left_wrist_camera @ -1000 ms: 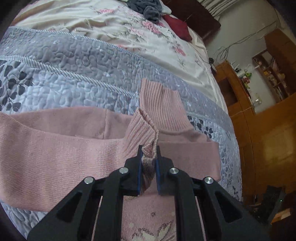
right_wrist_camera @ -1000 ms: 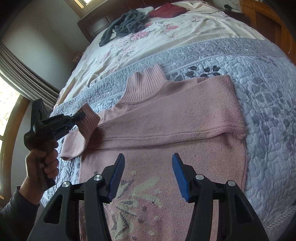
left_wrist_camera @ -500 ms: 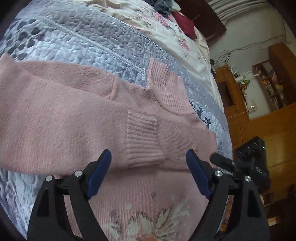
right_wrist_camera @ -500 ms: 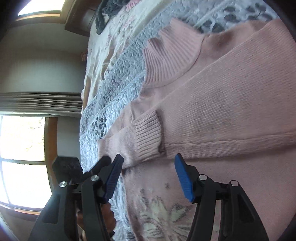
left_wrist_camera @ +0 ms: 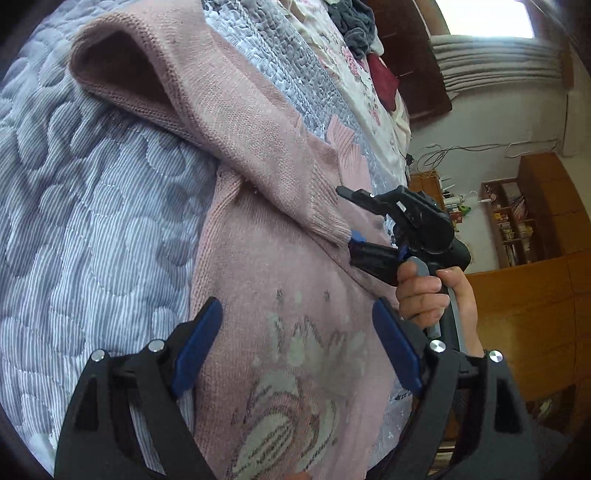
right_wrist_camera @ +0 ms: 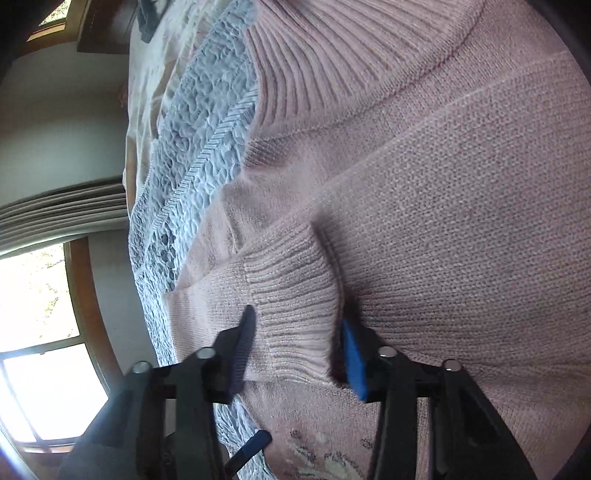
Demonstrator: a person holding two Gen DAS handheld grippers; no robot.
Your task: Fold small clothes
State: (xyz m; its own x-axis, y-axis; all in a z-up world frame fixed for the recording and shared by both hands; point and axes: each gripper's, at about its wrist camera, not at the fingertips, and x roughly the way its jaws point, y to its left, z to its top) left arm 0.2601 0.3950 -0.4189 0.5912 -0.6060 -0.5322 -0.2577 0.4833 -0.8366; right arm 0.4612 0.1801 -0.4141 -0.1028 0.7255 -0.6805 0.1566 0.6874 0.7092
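A pink knit sweater [left_wrist_camera: 280, 280] with a pale flower pattern lies flat on the grey quilted bedspread [left_wrist_camera: 92, 221]. One sleeve is folded across the chest, its ribbed cuff [right_wrist_camera: 295, 314] lying near the middle. My right gripper [right_wrist_camera: 297, 345] is open with its fingers either side of that cuff, low against the knit. In the left wrist view a hand [left_wrist_camera: 424, 295] holds that right gripper [left_wrist_camera: 356, 225] at the cuff [left_wrist_camera: 325, 218]. My left gripper [left_wrist_camera: 297, 349] is open above the flower pattern with nothing between its fingers. The ribbed collar [right_wrist_camera: 332, 55] points toward the headboard.
Grey clothes [left_wrist_camera: 351, 22] and a dark red garment [left_wrist_camera: 384, 74] lie on the floral sheet near the headboard. Wooden cabinets [left_wrist_camera: 517, 295] and shelves stand past the bed's edge. A window [right_wrist_camera: 37, 332] with curtains is on the other side.
My left gripper let go of the cuff, opened and drew back toward the flower pattern. The sleeve now lies across the chest. My right gripper moved down to straddle the cuff.
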